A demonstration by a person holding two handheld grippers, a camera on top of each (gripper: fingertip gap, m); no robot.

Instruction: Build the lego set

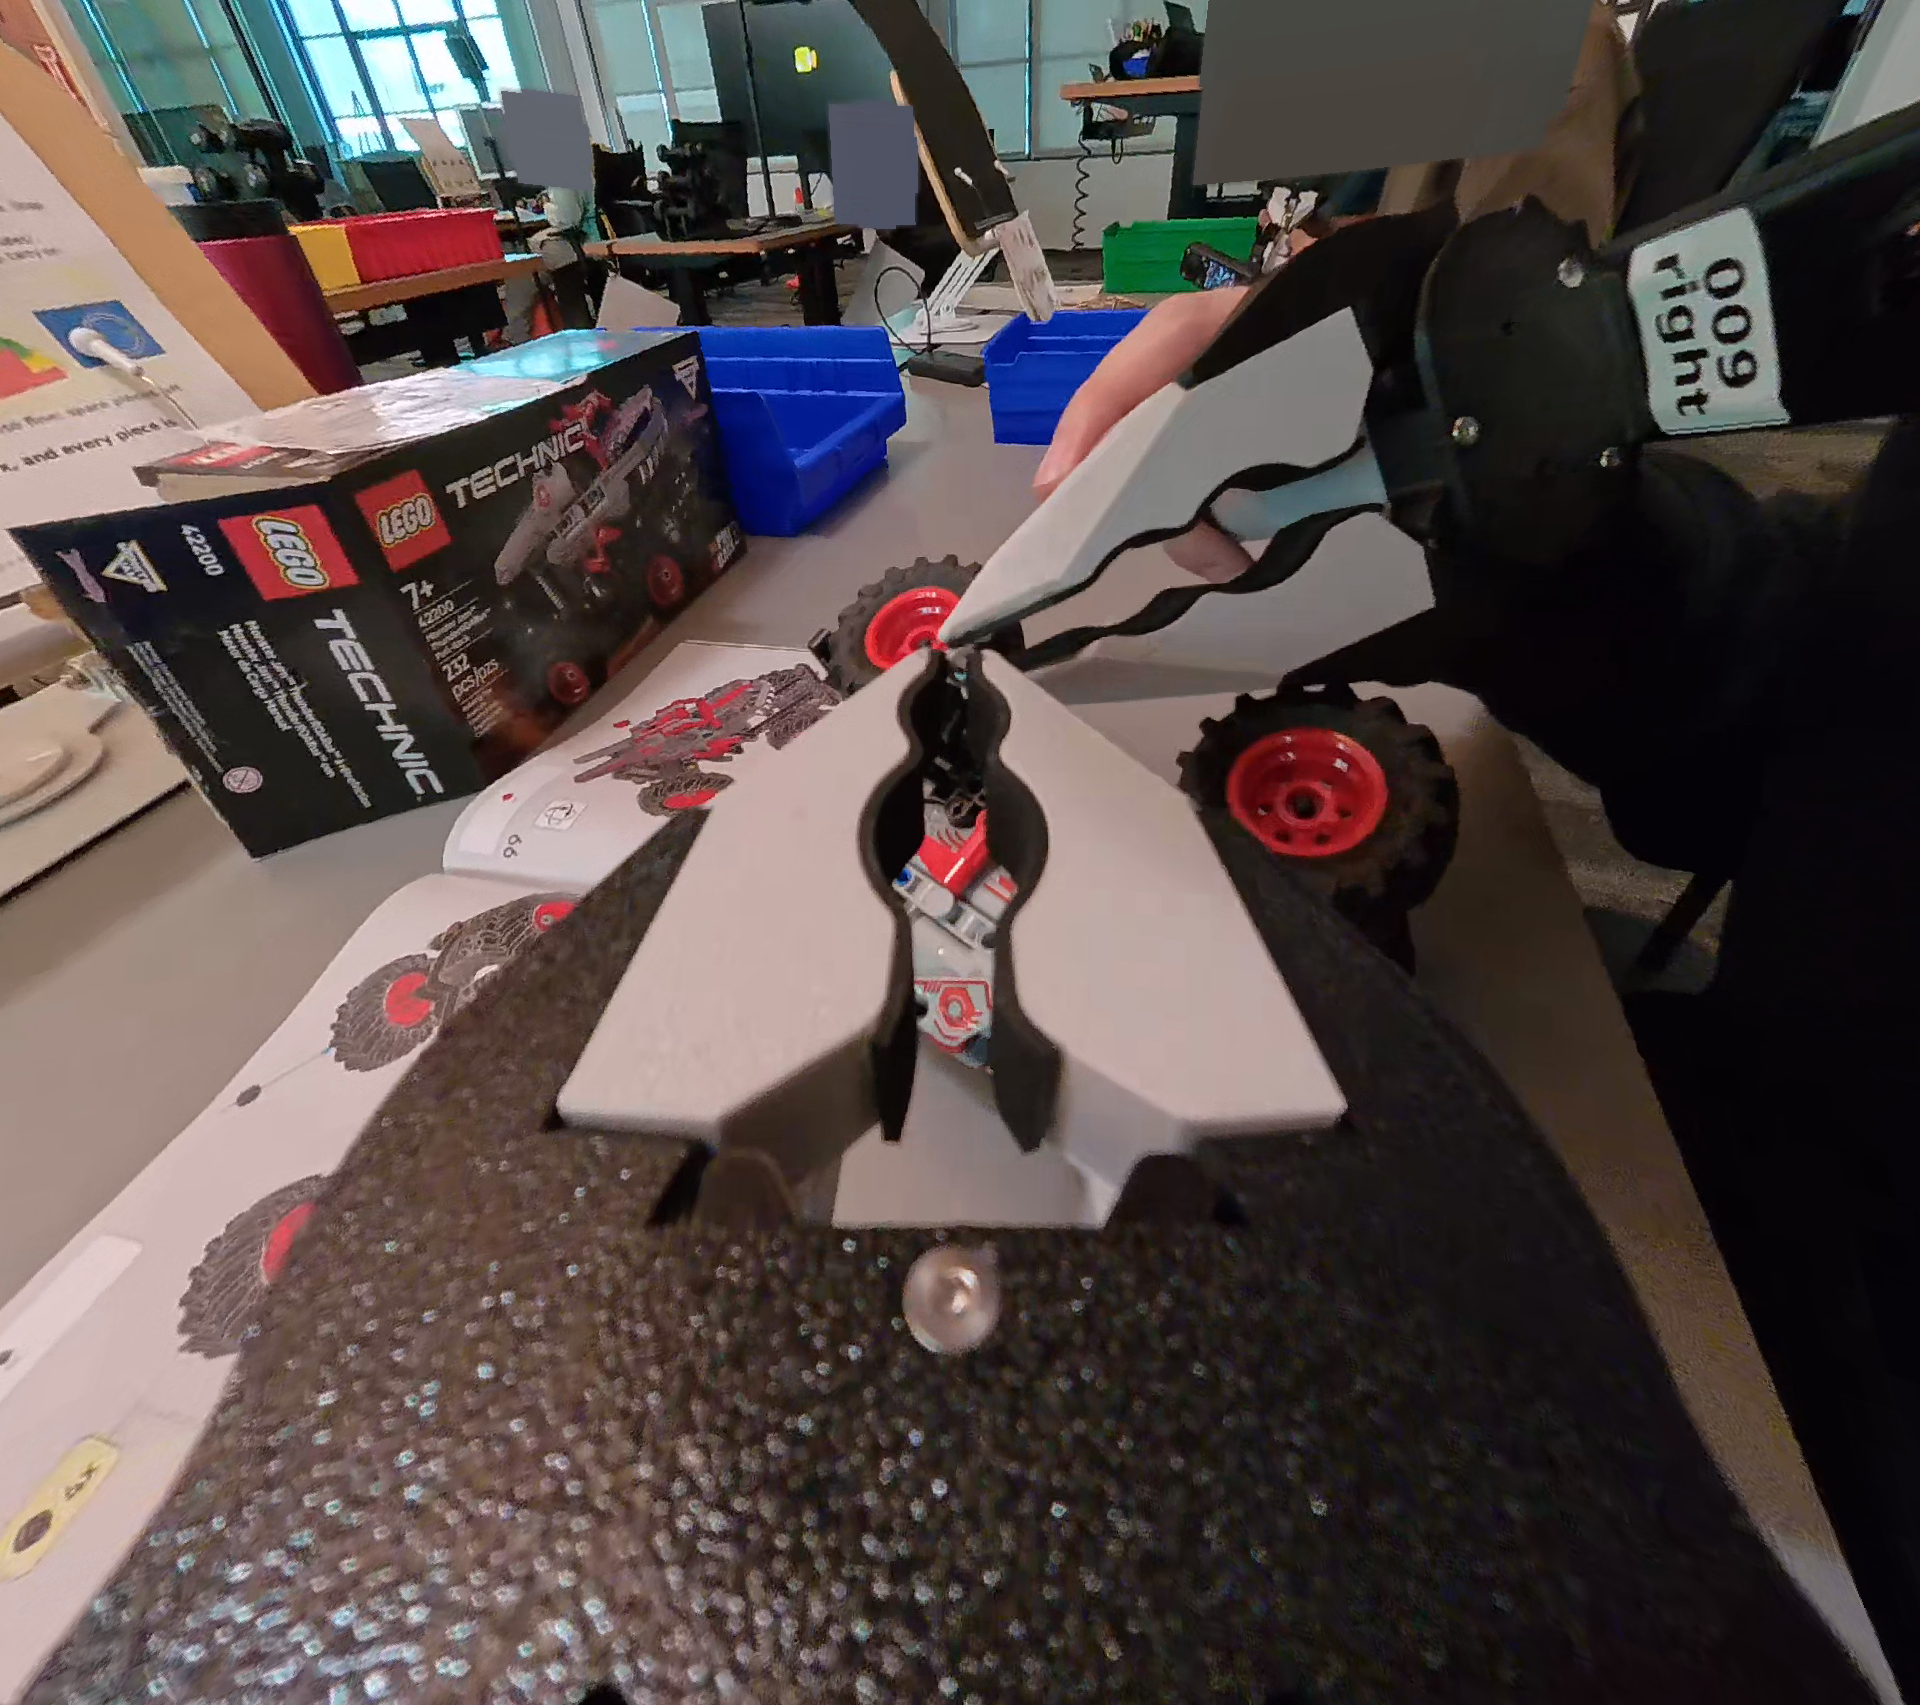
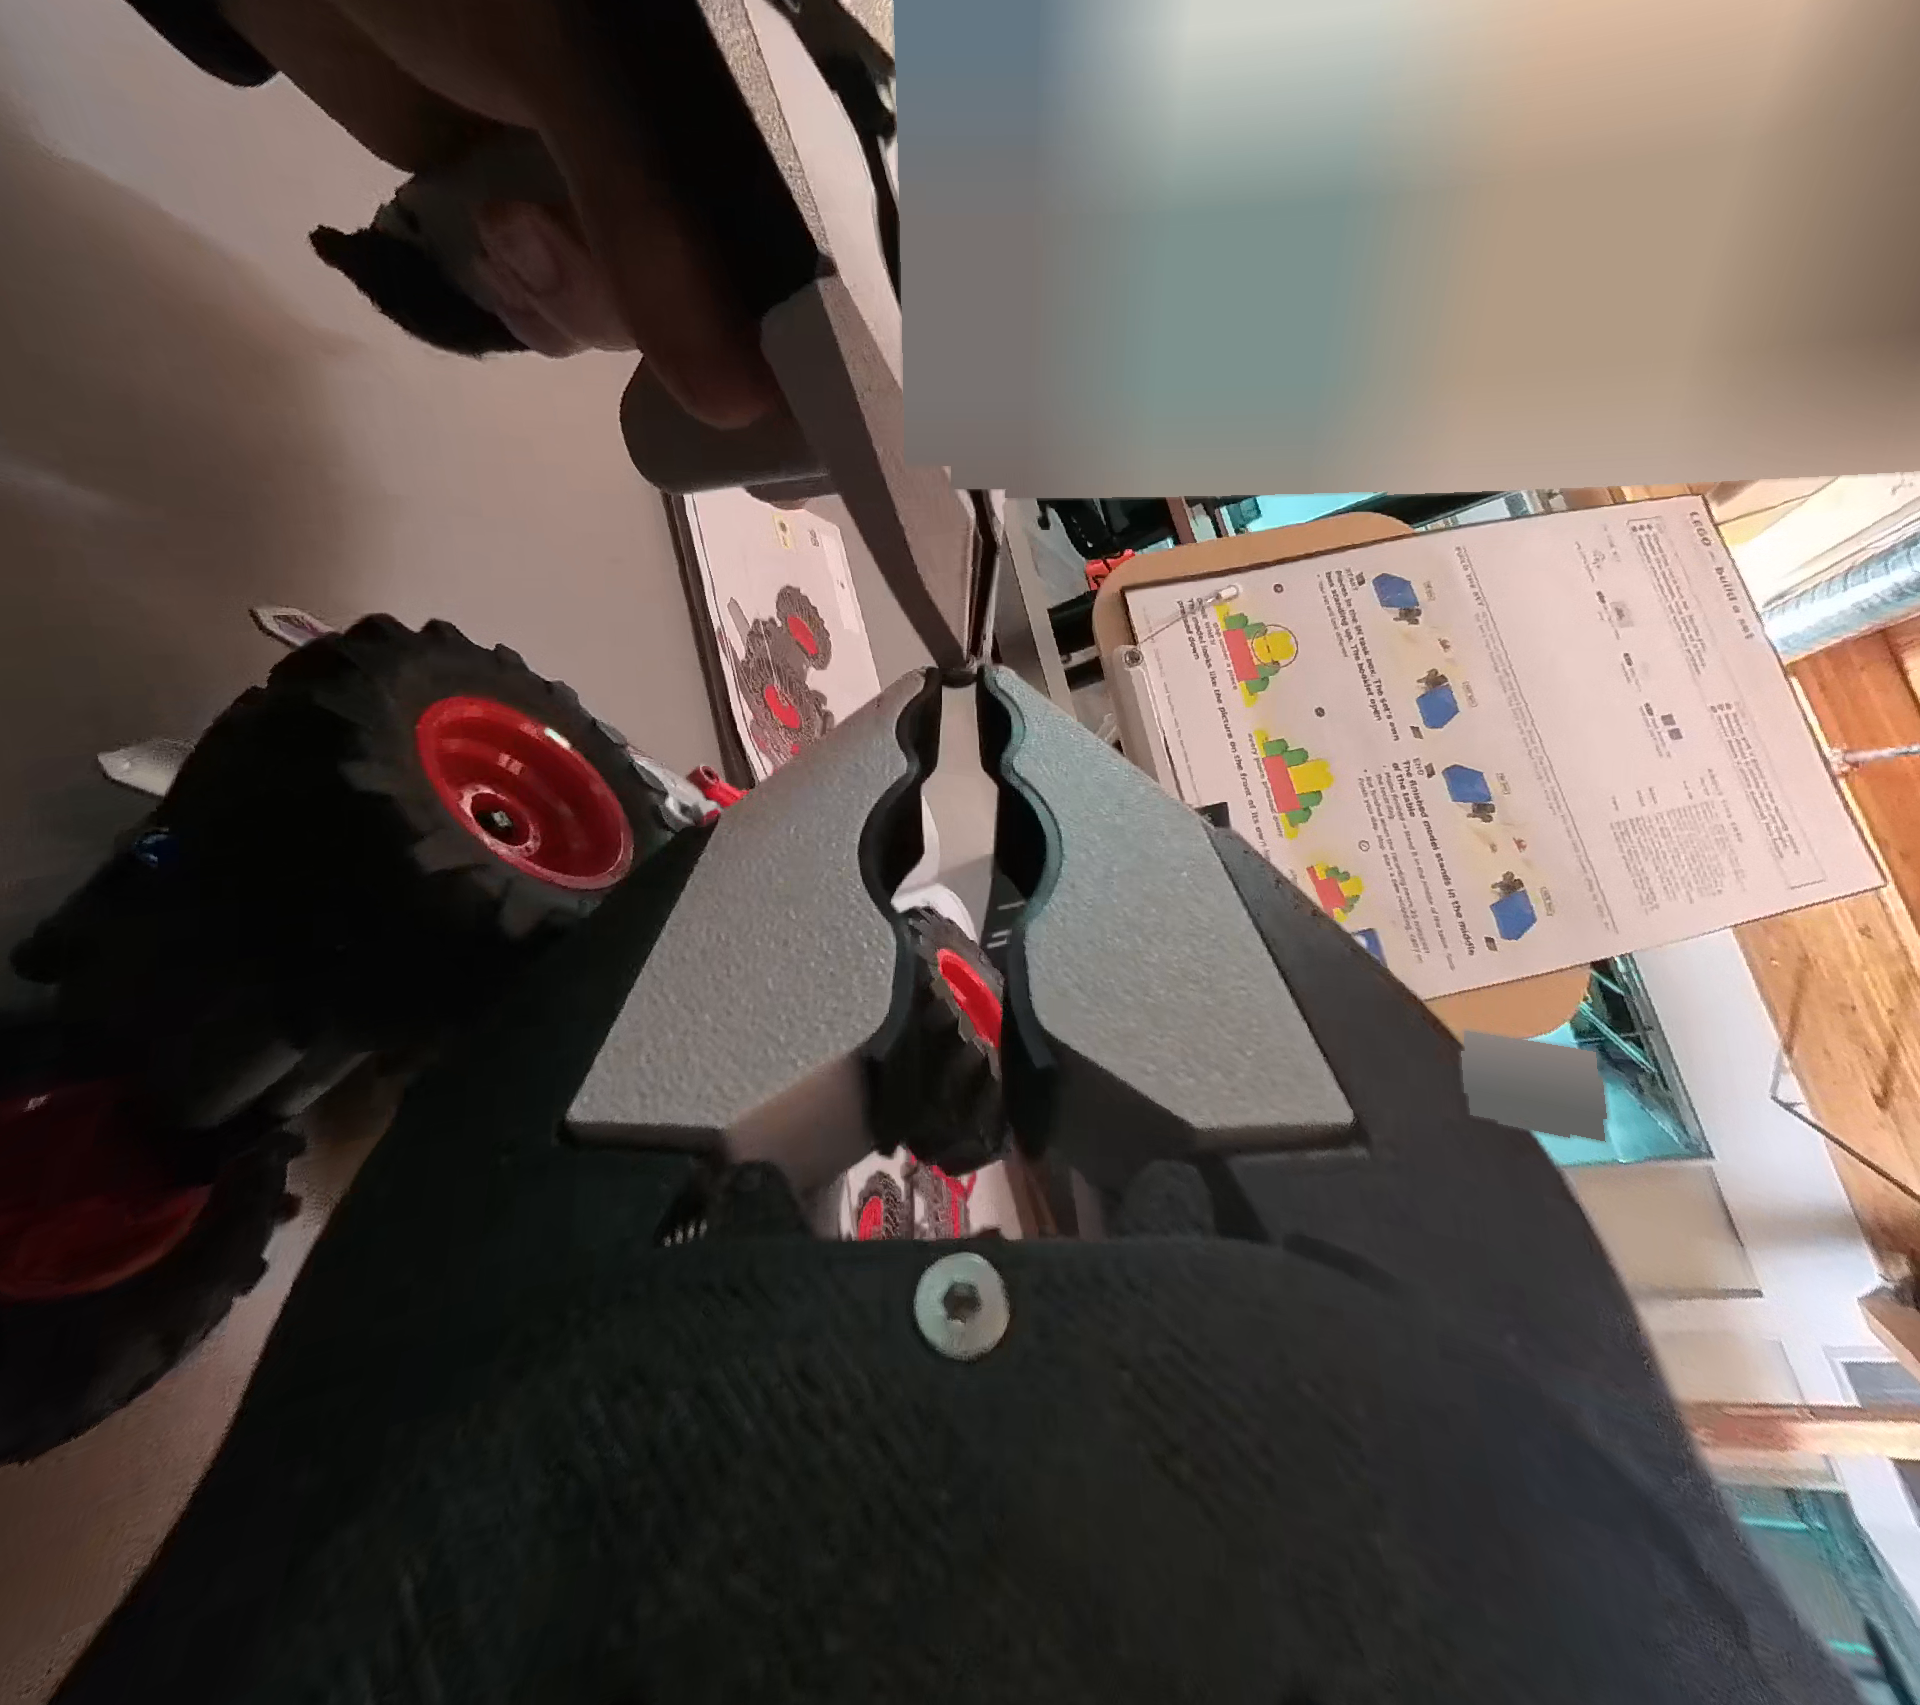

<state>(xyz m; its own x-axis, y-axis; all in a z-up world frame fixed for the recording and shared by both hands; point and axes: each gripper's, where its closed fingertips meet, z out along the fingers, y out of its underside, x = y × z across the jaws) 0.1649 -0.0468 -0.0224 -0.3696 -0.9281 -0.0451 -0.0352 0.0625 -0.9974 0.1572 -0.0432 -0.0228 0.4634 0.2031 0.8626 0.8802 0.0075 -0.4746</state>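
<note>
A lego monster truck with black tyres and red hubs stands on the grey table, and its grey and red body shows through the gap under my left fingers. My left gripper is shut, its tips on a black part at the truck's top. My right gripper comes in from the right, shut, with its tips meeting the left tips over a small piece. In the right wrist view my right gripper pinches a small dark piece. The left gripper's finger comes down to it, and the truck's wheel is at left.
The open instruction booklet lies under and left of the truck. The black lego box stands at the left. Two blue bins sit behind. A printed guide sheet on a board stands beyond the booklet. Both grippers' tips are close together, under 4 cm apart.
</note>
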